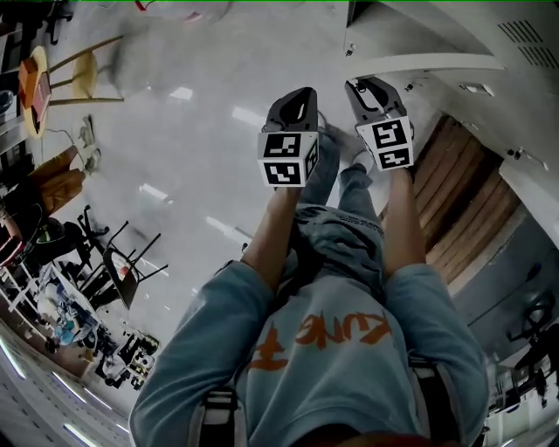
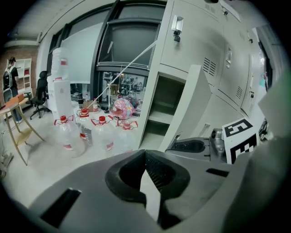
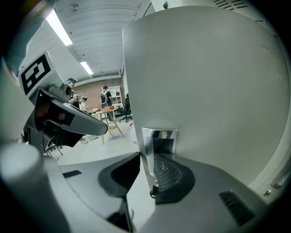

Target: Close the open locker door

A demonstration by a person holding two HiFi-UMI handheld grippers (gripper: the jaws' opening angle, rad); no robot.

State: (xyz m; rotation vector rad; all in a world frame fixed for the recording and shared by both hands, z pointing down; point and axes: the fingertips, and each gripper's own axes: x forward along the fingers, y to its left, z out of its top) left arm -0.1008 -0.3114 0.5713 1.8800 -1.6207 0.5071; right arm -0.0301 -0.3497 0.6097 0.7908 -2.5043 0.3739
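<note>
1. Pale, glossy floor [image 1: 192,131] fills most of the head view, with grey lockers [image 1: 454,26] along the edge at two o'clock.
2. Standing ajar, the locker door [image 2: 191,104] shows in the left gripper view at one o'clock from the left claw [image 2: 145,152]. Its open compartment [image 2: 163,102] is just beside it at nine o'clock.
3. Red-capped water bottles [image 2: 102,132] stand on the floor at ten o'clock from that claw.
4. Held in the air, the left claw is clenched on nothing, with its jaw tips meeting.
5. By contrast, the right claw [image 3: 146,157] is released. Its jaws stand apart astride the door's free edge, with the metal handle recess [image 3: 159,136] just above at twelve o'clock. A sliver of floor shows between one jaw and the edge.
6. Seen from the head view, both claws are held out side by side, the right one nearest the door.
</note>
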